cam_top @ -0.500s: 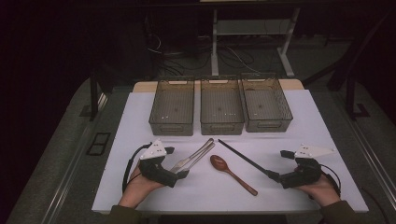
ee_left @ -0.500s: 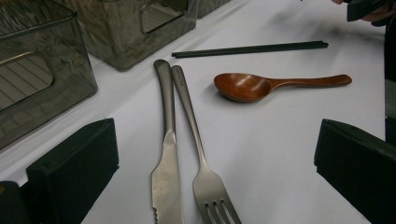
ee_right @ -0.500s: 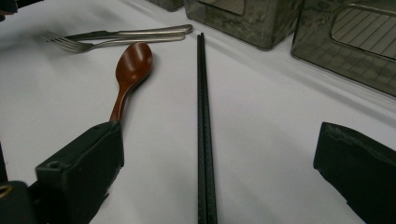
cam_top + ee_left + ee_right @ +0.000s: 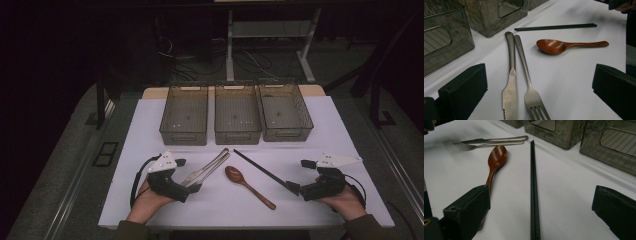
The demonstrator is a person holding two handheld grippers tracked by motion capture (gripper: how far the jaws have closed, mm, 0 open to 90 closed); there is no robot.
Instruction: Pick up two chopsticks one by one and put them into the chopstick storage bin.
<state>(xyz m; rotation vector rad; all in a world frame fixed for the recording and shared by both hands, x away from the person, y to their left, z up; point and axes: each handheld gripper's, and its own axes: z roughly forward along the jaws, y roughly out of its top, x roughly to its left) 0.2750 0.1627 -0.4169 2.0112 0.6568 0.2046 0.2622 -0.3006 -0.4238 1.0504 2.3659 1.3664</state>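
Note:
On the white table [image 4: 145, 130] lie a metal knife [image 4: 510, 87] and fork [image 4: 531, 95] side by side, a brown wooden spoon [image 4: 240, 179] and a pair of black chopsticks [image 4: 260, 169]. My left gripper [image 4: 189, 189] rests open at the blade and tine ends of the knife and fork, which lie between its jaws untouched. My right gripper [image 4: 294, 189] is open too, its jaws either side of the near end of the chopsticks [image 4: 534, 195] without pressing on them. The spoon's handle [image 4: 489, 180] passes beside its left jaw.
Three grey see-through bins stand in a row at the back of the table: left [image 4: 183, 136], middle [image 4: 237, 136] and right [image 4: 286, 134]. Their insides look bare. A desk frame and cables sit on the dark floor beyond. A hand holds each gripper near the front edge.

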